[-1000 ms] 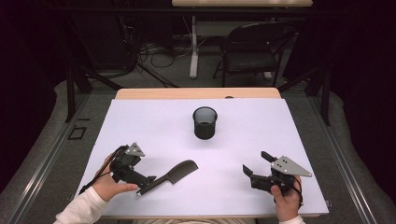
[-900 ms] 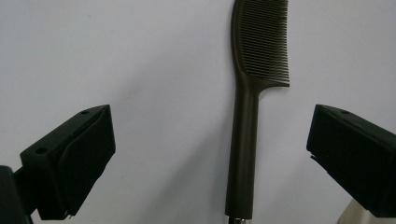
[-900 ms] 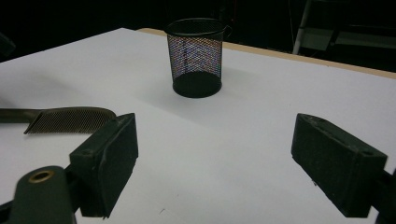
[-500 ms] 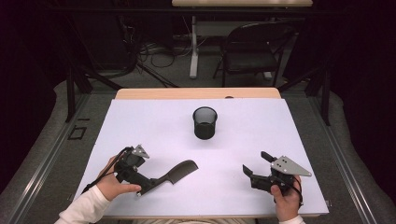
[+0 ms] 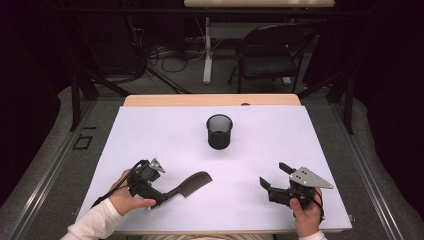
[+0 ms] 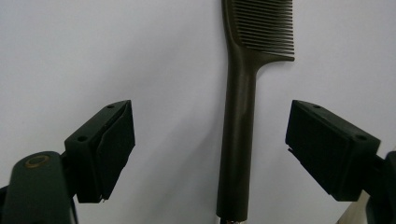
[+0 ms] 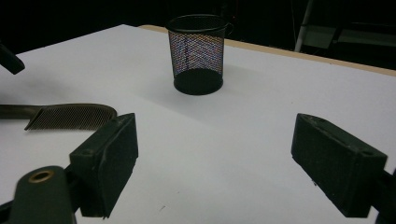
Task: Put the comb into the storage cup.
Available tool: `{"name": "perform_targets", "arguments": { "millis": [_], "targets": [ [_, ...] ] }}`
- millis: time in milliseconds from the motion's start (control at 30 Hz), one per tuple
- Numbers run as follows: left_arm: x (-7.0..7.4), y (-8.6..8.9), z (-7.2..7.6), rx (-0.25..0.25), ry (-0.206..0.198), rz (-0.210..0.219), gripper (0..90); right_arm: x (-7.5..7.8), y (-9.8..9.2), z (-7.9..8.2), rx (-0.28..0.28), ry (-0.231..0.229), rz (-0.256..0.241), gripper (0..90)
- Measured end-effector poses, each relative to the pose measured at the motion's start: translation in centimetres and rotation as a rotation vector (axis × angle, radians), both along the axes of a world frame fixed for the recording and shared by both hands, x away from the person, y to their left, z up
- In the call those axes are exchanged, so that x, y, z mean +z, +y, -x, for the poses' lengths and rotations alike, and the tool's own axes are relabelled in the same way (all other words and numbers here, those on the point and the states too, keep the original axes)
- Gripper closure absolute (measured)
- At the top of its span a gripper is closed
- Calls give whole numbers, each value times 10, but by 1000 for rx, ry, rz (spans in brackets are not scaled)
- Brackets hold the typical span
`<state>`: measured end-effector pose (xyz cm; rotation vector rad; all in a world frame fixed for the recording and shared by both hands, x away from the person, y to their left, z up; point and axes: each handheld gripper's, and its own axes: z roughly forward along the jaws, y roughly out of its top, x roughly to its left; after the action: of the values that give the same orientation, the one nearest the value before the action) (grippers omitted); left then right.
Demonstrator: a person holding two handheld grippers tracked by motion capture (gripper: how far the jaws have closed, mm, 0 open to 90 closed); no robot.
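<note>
A dark comb [image 5: 189, 183] lies flat on the white table top [image 5: 165, 135], teeth end pointing right and away. My left gripper [image 5: 160, 194] is at the comb's handle end, held by a hand at the front left. In the left gripper view the comb handle [image 6: 237, 140] runs up between the wide-open jaws of my left gripper [image 6: 210, 154], and neither pad touches it. My right gripper [image 5: 274, 176] rests open at the front right with nothing in it. In the right gripper view my right gripper [image 7: 215, 163] faces a black mesh cup [image 7: 196, 53], with the comb [image 7: 70, 115] at the left.
The black mesh cup [image 5: 219, 131] stands upright at the middle of the table, toward the far side. A bare wooden strip [image 5: 210, 100] edges the table's far side. Beyond it stand a dark chair [image 5: 272, 55] and floor cables.
My left gripper has slid a little to the right along the comb's handle. The comb, the cup and the right gripper have not moved.
</note>
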<state>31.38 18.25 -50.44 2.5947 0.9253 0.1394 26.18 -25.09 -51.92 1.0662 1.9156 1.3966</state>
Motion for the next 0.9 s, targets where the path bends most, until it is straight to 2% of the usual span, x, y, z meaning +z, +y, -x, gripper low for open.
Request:
{"name": "perform_targets", "arguments": {
  "millis": [300, 367, 533, 600, 633, 700, 900],
  "targets": [
    [-5, -6, 1, -14, 19, -49, 321, 0, 0, 0, 3, 0, 0, 146],
    [-5, -7, 1, -22, 29, -46, 360, -1, 1, 0, 2, 3, -2, 146],
    [-7, -8, 2, -29, 19, -45, 373, -1, 0, 0, 3, 4, -2, 147],
    [-8, -8, 2, -33, 20, -35, 423, -1, 1, 0, 2, 4, -2, 146],
    [-8, -9, 2, -29, 53, -6, 451, -1, 1, 0, 4, 3, -1, 147],
    [-8, -10, 3, -38, 42, -19, 453, -1, 1, 0, 5, 3, 0, 147],
    [-11, -12, 4, -57, 65, -47, 494, -1, 1, -1, 7, 1, 3, 147]
  ]
}}
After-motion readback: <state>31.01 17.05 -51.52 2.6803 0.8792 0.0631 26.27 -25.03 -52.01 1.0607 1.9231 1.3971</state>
